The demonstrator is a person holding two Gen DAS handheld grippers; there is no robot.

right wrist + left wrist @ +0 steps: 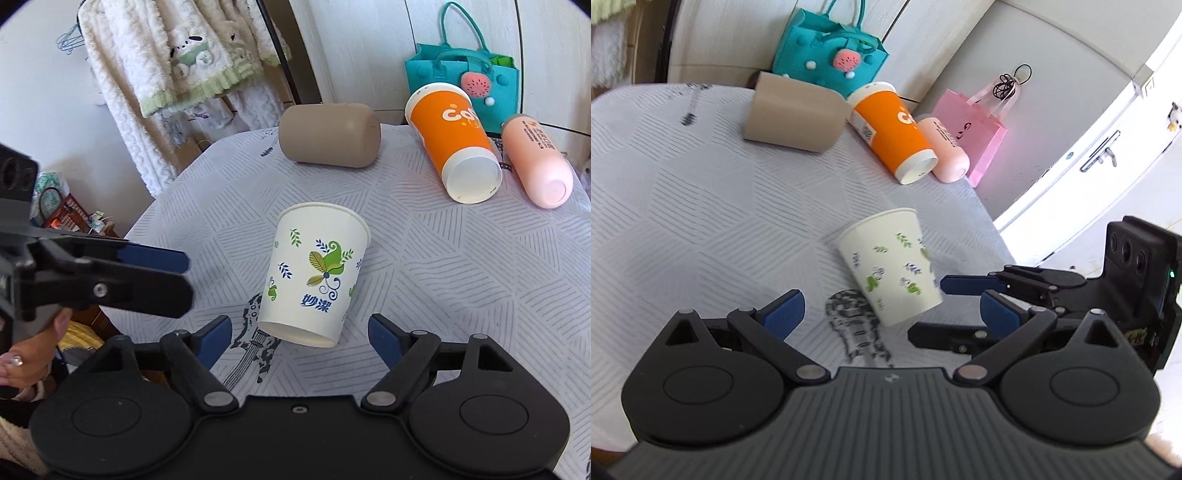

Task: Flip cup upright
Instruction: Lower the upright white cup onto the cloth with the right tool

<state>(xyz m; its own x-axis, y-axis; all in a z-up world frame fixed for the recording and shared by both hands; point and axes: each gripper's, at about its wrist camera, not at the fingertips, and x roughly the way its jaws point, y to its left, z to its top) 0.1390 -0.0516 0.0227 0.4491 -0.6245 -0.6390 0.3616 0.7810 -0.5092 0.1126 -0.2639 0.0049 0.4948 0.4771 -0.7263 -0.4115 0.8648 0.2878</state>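
Note:
A white paper cup (892, 266) with green and blue leaf prints lies on its side on the patterned tablecloth (701, 192), its rim pointing away and its base towards me. It also shows in the right wrist view (314, 273). My left gripper (892, 310) is open, its blue pads on either side of the cup's base, not touching. My right gripper (301, 334) is open too, just short of the cup's base. The right gripper's fingers (967, 286) reach in from the right in the left wrist view. The left gripper's fingers (155, 258) show at the left in the right wrist view.
A tan cup (328, 134), an orange cup (454, 140) and a pink bottle (535, 158) lie on their sides at the table's far side. A teal bag (465, 70) and a pink bag (971, 125) stand behind. The table edge (147, 206) runs left.

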